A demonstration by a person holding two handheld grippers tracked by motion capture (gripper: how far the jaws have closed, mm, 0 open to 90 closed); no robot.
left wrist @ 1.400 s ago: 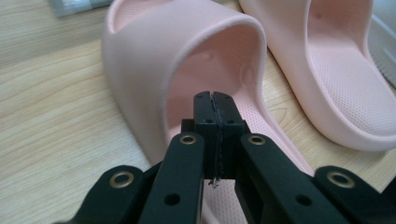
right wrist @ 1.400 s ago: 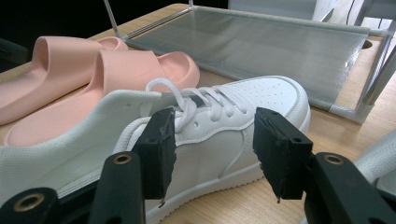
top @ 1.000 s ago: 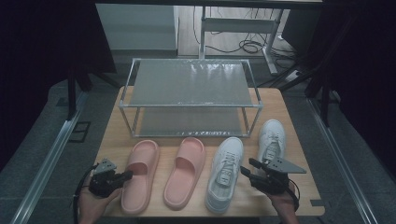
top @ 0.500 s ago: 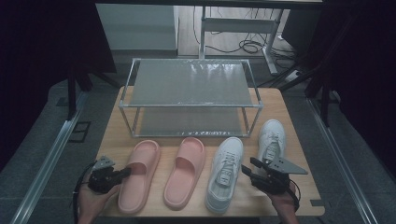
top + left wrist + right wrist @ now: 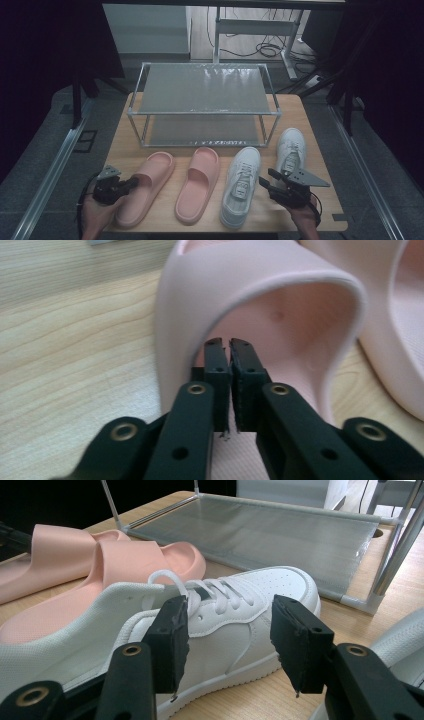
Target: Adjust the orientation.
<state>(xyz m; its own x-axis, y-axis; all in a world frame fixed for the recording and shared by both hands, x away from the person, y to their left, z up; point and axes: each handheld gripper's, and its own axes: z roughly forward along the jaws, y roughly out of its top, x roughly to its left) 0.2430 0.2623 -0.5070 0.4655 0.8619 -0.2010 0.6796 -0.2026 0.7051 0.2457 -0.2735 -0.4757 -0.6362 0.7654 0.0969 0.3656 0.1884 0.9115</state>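
Observation:
Two pink slippers (image 5: 147,187) (image 5: 197,182) and two white sneakers (image 5: 241,185) (image 5: 291,150) lie in a row on the wooden table. My left gripper (image 5: 132,184) points at the left slipper from its left side. In the left gripper view its tips (image 5: 228,347) reach under the slipper's strap (image 5: 260,285). The jaws have just been opening and stand a slit apart with nothing between them. My right gripper (image 5: 265,180) sits between the sneakers, aimed at the left one. Its jaws (image 5: 227,630) stand wide open in front of the laced side of that sneaker (image 5: 235,615).
A two-tier metal rack (image 5: 205,100) with mesh shelves stands at the back of the table (image 5: 320,150), behind the shoes. The table's front edge runs just below both hands. Dark floor and cables lie beyond the table.
The left gripper has shifted slightly at the left slipper. The right gripper and all the shoes have stayed where they were.

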